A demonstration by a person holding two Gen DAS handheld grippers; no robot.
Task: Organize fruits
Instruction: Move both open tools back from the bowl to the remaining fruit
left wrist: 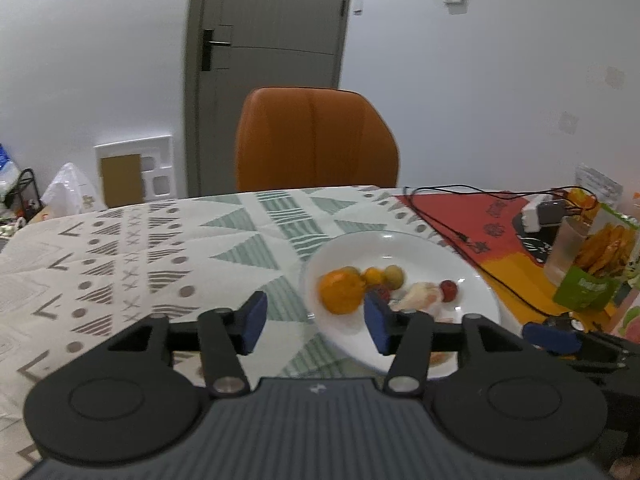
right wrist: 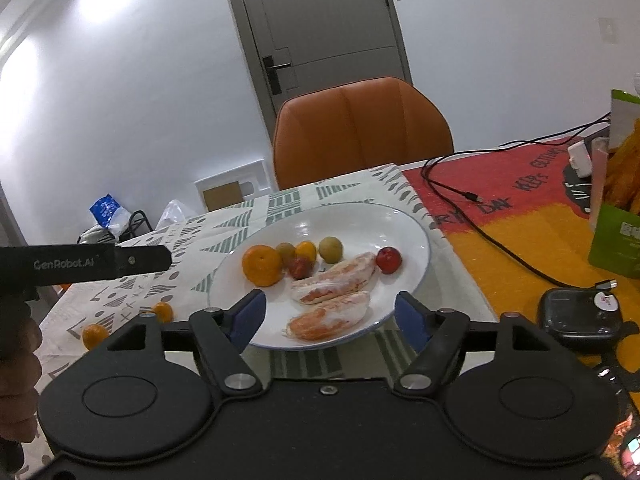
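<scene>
I see the white plate (right wrist: pixel 416 240) mid-frame, holding an orange (right wrist: pixel 262 265), small fruits and two peeled segments (right wrist: pixel 334 276). Two small oranges (right wrist: pixel 95 336) lie on bare cloth at lower left. My right gripper (right wrist: pixel 330 318) and left gripper (left wrist: pixel 312 320) both hang spread, empty, at the plate's near rim.

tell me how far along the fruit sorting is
Mostly done, it seems: the white plate already holds the large orange, several small fruits and two peeled pomelo segments. Nothing is in hand; the left gripper and right gripper are both open and empty. Left: two small oranges on the tablecloth beside the plate.
</scene>
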